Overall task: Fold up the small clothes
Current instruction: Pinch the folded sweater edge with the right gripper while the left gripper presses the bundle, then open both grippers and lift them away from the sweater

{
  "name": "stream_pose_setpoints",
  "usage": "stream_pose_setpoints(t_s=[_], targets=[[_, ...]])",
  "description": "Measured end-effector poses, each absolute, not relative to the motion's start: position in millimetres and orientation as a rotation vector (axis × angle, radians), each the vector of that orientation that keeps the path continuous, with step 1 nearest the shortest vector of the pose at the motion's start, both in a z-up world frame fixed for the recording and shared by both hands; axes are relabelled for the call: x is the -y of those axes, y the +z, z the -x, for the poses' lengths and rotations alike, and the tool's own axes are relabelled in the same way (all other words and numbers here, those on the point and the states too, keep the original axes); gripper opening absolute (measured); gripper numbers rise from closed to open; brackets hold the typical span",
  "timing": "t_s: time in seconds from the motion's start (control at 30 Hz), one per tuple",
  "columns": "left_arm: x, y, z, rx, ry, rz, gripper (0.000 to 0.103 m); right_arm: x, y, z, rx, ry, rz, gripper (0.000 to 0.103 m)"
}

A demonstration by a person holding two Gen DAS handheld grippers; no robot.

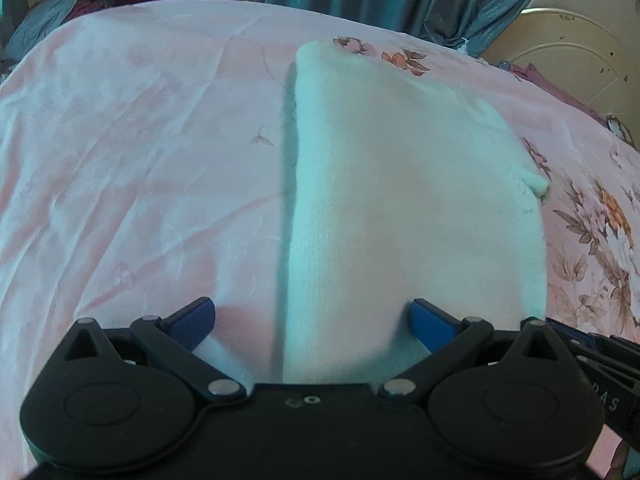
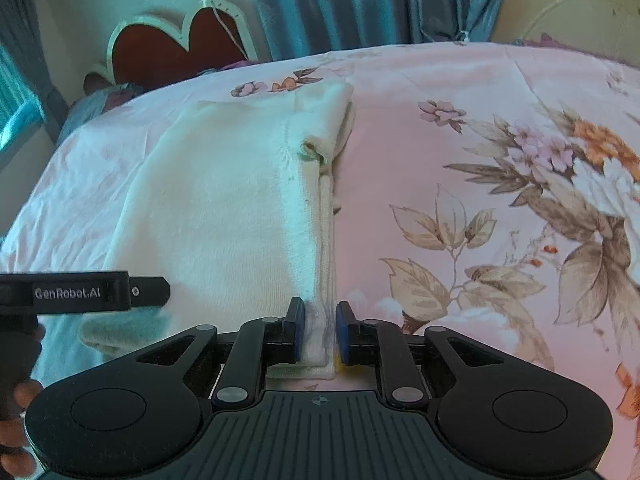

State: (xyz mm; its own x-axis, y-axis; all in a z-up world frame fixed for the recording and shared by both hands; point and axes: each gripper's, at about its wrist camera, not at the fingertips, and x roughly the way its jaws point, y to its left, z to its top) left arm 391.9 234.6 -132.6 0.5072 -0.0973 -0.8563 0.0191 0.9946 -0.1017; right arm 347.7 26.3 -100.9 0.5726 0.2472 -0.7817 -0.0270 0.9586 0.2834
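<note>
White garment [image 2: 240, 200] is lying folded on the pink bedsheet [image 1: 120, 160], its stacked near edge sitting between the right gripper [image 2: 320, 328]'s slightly parted jaws, pads barely clear. If those jaws are lifting while cloth is clinging, the layers could be dragging askew; the left gripper [image 1: 312, 320] is hovering spread wide, holding nothing.

Black tongs [image 1: 313, 322], blue pads, apparently "GenRobot.AI" lettering.

Pink floral bedsheet [image 1: 120, 160] bears folded white garment [image 1: 400, 200].

"GenRobot.AI" on left hand-held gripper [image 2: 160, 291]
</note>
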Motion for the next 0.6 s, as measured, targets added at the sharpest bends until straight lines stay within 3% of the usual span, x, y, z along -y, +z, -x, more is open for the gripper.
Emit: stream_pose_setpoints(t_s=[0.1, 0.3, 0.37, 0.43, 0.47, 0.5, 0.57, 0.6], targets=[[-231, -132, -394, -1.035, -0.061, 0.054, 0.103, -25, -91, -350, -0.912, 0.137, -0.218, 0.048], [-216, -127, -387, -1.005, -0.02, -0.034, 0.101, -24, -103, -351, -0.96, 0.154, -0.212, 0.05], [-212, -120, -383, -0.998, -0.011, -0.051, 0.09, -18, -95, -348, -0.951, 0.147, -0.248, 0.05], [-208, -109, -376, -0.986, 0.0, -0.064, 0.089, -12, -83, -338, -0.921, 0.162, -0.297, 0.051], [-206, -103, -370, -0.976, 0.002, -0.064, 0.089, -10, -77, -330, -0.909, 0.171, -0.309, 0.057], [-205, -96, -362, -0.963, 0.002, -0.062, 0.089, -7, -69, -319, -0.888, 0.175, -0.312, 0.071], [-203, -81, -344, -0.936, 0.005, -0.062, 0.09, -5, -53, -301, -0.853, 0.191, -0.296, 0.082], [-202, -71, -332, -0.92, 0.004, -0.061, 0.091, -4, -46, -292, -0.844, 0.206, -0.287, 0.082]])
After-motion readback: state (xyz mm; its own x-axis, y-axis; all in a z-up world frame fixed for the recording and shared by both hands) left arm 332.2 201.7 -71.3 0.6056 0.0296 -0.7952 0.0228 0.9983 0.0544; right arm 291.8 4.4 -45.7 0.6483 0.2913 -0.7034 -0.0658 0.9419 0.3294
